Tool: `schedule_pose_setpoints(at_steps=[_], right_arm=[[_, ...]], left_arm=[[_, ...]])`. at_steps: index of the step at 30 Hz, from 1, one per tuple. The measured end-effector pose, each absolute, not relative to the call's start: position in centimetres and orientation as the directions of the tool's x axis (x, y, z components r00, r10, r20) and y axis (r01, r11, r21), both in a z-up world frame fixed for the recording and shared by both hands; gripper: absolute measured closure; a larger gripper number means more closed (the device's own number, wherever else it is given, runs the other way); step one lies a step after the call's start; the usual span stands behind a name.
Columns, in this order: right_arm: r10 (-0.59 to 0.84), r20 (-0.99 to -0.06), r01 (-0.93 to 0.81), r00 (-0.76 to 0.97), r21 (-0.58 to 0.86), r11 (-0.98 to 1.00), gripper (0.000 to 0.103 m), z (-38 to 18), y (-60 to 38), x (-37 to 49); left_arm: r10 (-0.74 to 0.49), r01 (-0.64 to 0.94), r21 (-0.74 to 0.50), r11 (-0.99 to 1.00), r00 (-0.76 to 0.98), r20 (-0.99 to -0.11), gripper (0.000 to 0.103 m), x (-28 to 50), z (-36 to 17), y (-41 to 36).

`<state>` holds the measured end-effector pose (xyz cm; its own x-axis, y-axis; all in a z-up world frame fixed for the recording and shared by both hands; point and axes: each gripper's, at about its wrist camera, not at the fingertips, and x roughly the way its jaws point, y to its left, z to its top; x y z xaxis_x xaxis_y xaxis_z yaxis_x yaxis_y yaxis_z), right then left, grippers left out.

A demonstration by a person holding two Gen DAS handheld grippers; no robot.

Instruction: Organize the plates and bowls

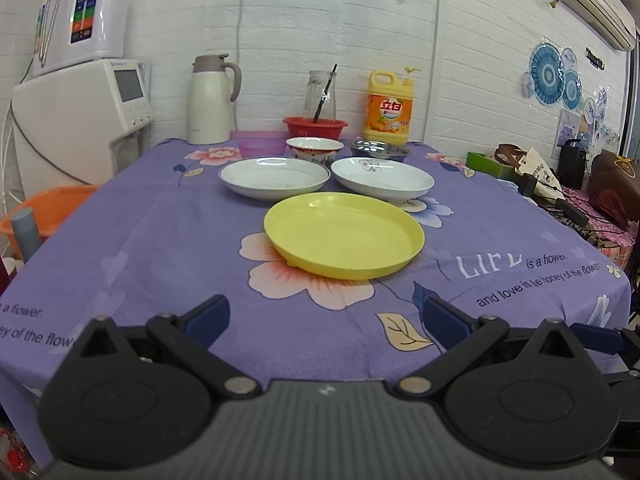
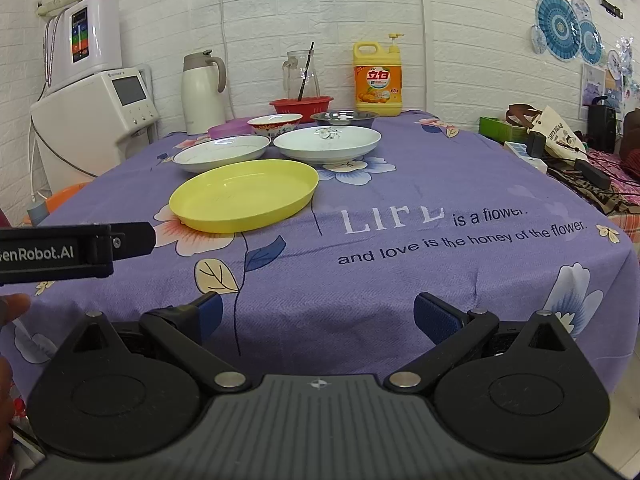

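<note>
- The left gripper (image 1: 326, 320) hovers over the near edge of the table, its blue-padded fingers spread wide with nothing between them; only purple cloth shows in the gap.
- The right gripper (image 2: 318, 316) sits likewise over the near edge, fingers wide apart and empty. In its view the left gripper's black body enters from the left side, with part of a hand (image 2: 12, 306) at the frame edge.
- The tablecloth (image 1: 168, 240) is purple, printed with pink and blue flowers and white and dark lettering.
- Nearest of the dishes is the yellow plate (image 1: 344, 234): round, plastic-looking, shallow with a raised rim, empty, lying flat on a pink flower print.
- Just behind it, side by side, lie two white plates. The left white plate (image 1: 275, 177) is plain and glossy; the right white plate (image 1: 382, 178) has a small grey motif at its centre. Both are empty, and each lies close to the yellow plate's far rim.
- Behind them stands a row of bowls: a purple bowl (image 1: 261, 147), a white bowl with a red patterned rim (image 1: 315, 150) and a metal bowl (image 1: 378, 149).
- Farther back, near the white brick wall, are a red basket (image 1: 315, 127), a glass jar (image 1: 320, 94) with a dark stick in it, a white thermos jug (image 1: 210, 100) and a yellow detergent bottle (image 1: 388, 110).
</note>
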<state>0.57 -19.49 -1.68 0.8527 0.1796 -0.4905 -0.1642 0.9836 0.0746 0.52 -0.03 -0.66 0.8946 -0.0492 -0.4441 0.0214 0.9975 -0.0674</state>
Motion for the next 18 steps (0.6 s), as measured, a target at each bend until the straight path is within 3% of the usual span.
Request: schedule_pose_setpoints(at_steps=[18], right_arm=[[0.179,-0.491,-0.164,0.853,0.074,0.984,0.000,-1.69,-19.43,0.62]], left_arm=[[-0.057,0.028,-0.071,0.997,0.894,-0.444,0.000,0.55,-0.69,-0.04]])
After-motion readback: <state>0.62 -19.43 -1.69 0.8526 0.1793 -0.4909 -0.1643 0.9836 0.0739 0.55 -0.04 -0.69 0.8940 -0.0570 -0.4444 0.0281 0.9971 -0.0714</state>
